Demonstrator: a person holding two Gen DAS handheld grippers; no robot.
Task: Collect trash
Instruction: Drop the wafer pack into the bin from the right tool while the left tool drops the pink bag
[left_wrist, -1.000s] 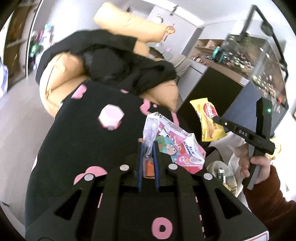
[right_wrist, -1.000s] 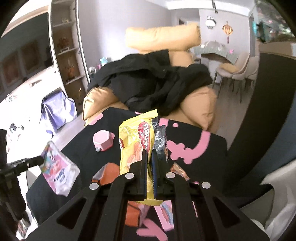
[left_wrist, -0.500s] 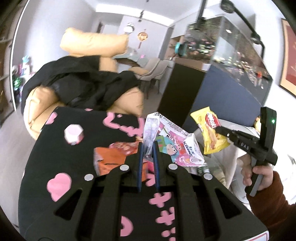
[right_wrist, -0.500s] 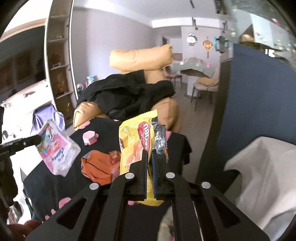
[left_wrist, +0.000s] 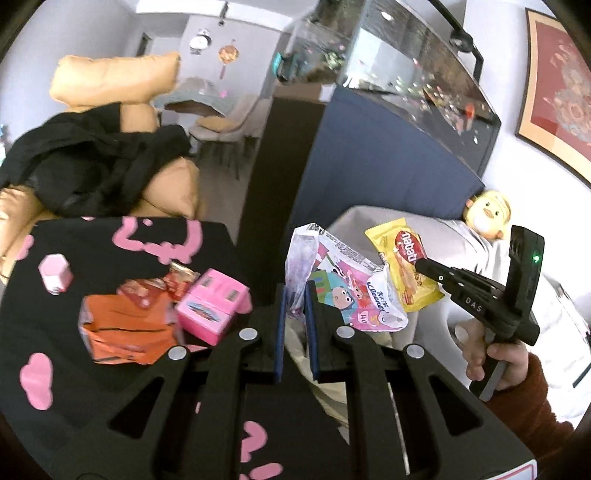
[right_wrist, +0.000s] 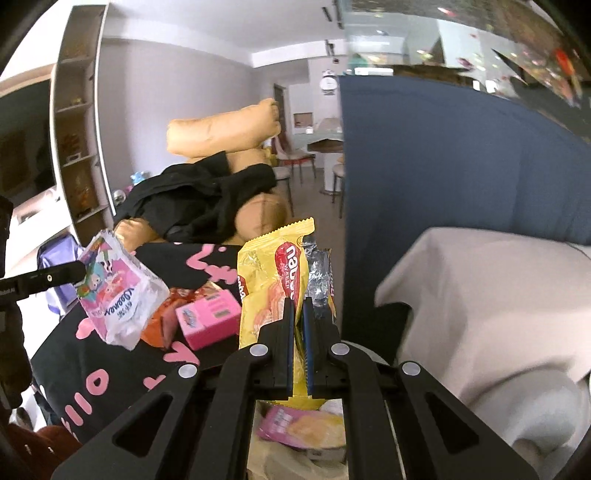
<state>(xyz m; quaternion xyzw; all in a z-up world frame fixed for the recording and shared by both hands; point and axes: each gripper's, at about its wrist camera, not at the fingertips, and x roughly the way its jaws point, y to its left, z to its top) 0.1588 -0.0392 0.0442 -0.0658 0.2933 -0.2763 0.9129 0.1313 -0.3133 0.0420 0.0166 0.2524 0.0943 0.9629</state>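
My left gripper (left_wrist: 295, 291) is shut on a pink and white cartoon snack bag (left_wrist: 347, 288), held in the air past the table's right edge; the bag also shows in the right wrist view (right_wrist: 114, 291). My right gripper (right_wrist: 299, 306) is shut on a yellow wafer wrapper (right_wrist: 273, 284), held above a bin lined with a bag (right_wrist: 306, 435) that holds wrappers. The right gripper (left_wrist: 424, 264) and its yellow wrapper (left_wrist: 404, 271) show in the left wrist view.
A black table with pink shapes (left_wrist: 110, 254) holds an orange packet (left_wrist: 125, 328), a pink box (left_wrist: 210, 306) and a small pink container (left_wrist: 55, 273). A tan sofa with black clothes (left_wrist: 92, 173) stands behind. A blue cabinet (left_wrist: 369, 177) and a white-covered seat (right_wrist: 480, 302) are at right.
Both grippers have swung right, off the table toward the bin and the white seat, each still holding its wrapper. The table's packets now lie to the left.
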